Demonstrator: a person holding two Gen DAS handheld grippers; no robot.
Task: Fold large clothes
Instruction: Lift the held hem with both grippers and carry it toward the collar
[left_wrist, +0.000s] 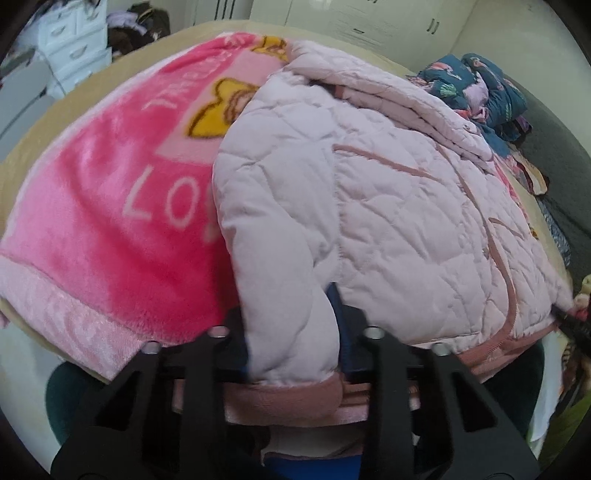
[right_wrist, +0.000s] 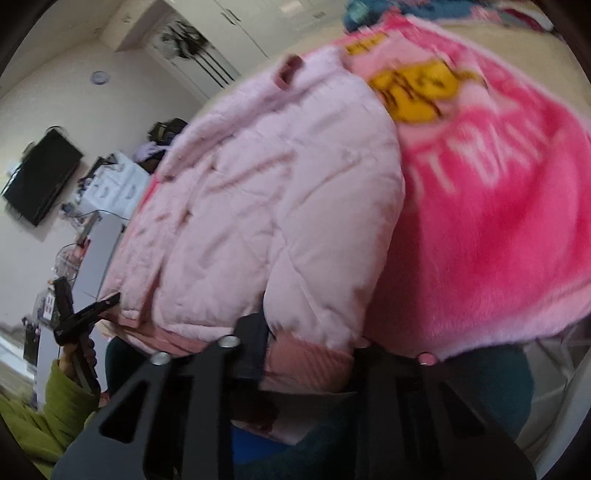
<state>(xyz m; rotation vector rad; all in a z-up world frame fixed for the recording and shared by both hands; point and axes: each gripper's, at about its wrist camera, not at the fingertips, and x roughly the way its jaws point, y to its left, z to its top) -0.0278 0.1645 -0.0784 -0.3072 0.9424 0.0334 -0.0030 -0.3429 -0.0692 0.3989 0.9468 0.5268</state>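
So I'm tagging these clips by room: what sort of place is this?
Most likely a bedroom: a pink blanket spread over what seems a bed, white wardrobe doors behind, a white drawer unit, and a wall-mounted TV.

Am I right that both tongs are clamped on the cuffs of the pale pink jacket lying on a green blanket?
Not quite: the blanket under the jacket is bright pink with white lettering, not green, as the left wrist view shows. The rest holds: the left tongs and right tongs each pinch a ribbed cuff.
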